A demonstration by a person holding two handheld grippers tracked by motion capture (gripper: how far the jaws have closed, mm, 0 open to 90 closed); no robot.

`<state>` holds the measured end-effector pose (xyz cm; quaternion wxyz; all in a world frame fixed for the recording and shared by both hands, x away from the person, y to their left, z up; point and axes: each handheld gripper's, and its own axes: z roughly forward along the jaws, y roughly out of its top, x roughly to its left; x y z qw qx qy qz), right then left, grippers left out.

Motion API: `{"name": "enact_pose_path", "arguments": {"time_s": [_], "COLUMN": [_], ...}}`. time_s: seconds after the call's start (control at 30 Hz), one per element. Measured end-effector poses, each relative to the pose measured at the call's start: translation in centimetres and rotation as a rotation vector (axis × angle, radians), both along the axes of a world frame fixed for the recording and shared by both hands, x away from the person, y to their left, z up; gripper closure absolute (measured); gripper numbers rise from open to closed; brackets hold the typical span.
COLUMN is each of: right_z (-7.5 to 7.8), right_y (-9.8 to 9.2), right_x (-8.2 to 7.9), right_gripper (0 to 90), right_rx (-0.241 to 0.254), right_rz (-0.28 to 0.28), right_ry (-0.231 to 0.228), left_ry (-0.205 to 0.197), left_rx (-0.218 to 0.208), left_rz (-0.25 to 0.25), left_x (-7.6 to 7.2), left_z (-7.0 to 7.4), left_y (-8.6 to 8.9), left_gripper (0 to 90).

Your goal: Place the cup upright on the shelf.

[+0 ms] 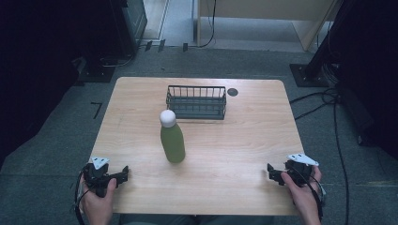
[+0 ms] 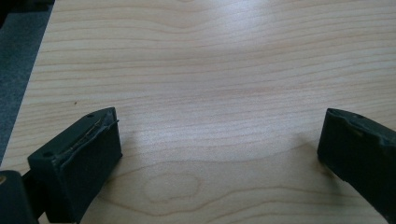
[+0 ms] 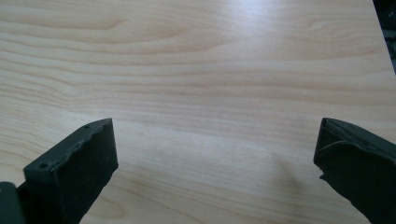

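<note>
Green bottle (image 1: 172, 142): upright mid-surface (image 1: 244, 140), before wire basket (image 1: 196, 101); slightly nearer left gripper (image 1: 123, 172) than right gripper (image 1: 271, 172). Both grippers' fingers held apart, empty.

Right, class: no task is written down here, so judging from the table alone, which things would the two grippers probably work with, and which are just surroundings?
Probably part of the job:
green bottle, standing upright mid-table
wire basket, behind the bottle
left gripper and right gripper, both open at the near edge

Just surroundings:
table
dark round spot beside the basket
cables on the floor
</note>
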<state>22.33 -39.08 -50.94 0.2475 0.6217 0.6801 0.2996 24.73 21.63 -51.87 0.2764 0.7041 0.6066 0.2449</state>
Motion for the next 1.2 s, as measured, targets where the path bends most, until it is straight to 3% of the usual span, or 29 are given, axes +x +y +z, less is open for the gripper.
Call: {"name": "enact_pose_path", "arguments": {"time_s": [0.23, 0.57, 1.2], "right_z": [1.2, 2.6, 3.9], "right_y": [1.4, 4.9, 10.1], "right_x": [0.3, 1.4, 2.5], "right_gripper": [0.0, 0.0, 0.0], "right_rx": [0.01, 0.016, 0.028], "right_rz": [0.036, 0.118, 0.217], "right_ry": [-0.025, -0.058, -0.079], "left_ry": [0.0, -0.001, 0.0], "left_rx": [0.0, 0.0, 0.0], "left_rz": [0.0, 0.0, 0.0], "left_x": [0.0, 0.0, 0.0], "left_z": [0.0, 0.0, 0.0], "left_y": [0.0, 0.0, 0.0], "left_gripper": [0.0, 0.0, 0.0]}}
